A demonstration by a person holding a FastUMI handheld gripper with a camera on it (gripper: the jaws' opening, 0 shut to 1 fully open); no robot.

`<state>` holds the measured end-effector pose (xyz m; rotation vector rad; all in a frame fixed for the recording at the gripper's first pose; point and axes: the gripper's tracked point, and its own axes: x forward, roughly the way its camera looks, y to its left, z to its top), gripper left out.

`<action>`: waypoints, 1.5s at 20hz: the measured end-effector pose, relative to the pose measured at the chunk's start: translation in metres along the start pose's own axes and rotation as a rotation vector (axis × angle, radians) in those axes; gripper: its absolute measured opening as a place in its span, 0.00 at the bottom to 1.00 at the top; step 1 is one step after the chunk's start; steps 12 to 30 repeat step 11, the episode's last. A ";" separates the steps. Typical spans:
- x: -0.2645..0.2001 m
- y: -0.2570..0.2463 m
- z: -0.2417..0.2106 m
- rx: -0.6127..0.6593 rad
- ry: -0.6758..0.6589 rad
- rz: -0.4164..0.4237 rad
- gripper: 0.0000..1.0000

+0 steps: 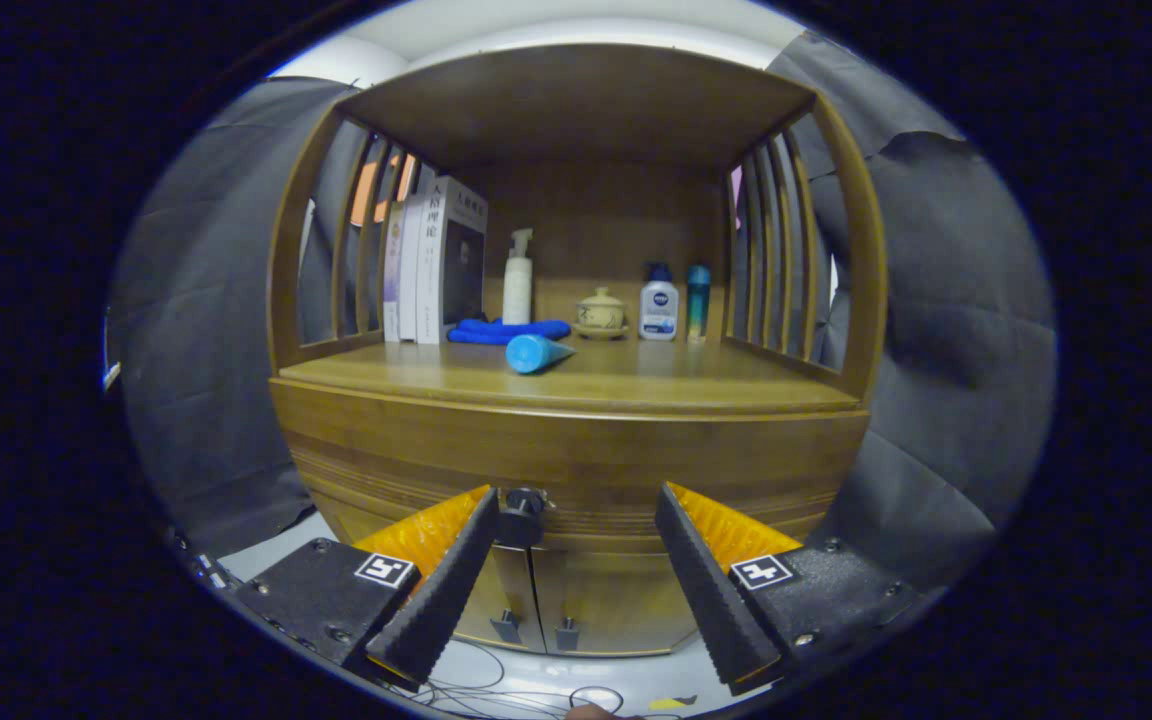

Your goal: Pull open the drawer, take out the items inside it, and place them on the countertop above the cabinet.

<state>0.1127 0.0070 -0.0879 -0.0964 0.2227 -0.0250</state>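
A curtained booth staged as a home: wooden cabinet [576, 440], books [431, 260], toiletries [658, 308].

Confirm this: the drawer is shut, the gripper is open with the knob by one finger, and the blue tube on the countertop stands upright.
One thing is wrong: the blue tube lies on its side on the countertop, not upright, as the gripper view shows. The rest holds: the drawer is shut, and the gripper is open with the knob by one finger.
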 end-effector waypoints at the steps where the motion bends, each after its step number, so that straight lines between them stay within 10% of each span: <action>1: -0.013 -0.001 0.005 0.012 -0.016 0.011 1.00; 11: -0.140 -0.011 0.039 0.111 -0.175 0.078 1.00; 30: -0.140 -0.011 0.039 0.111 -0.175 0.078 1.00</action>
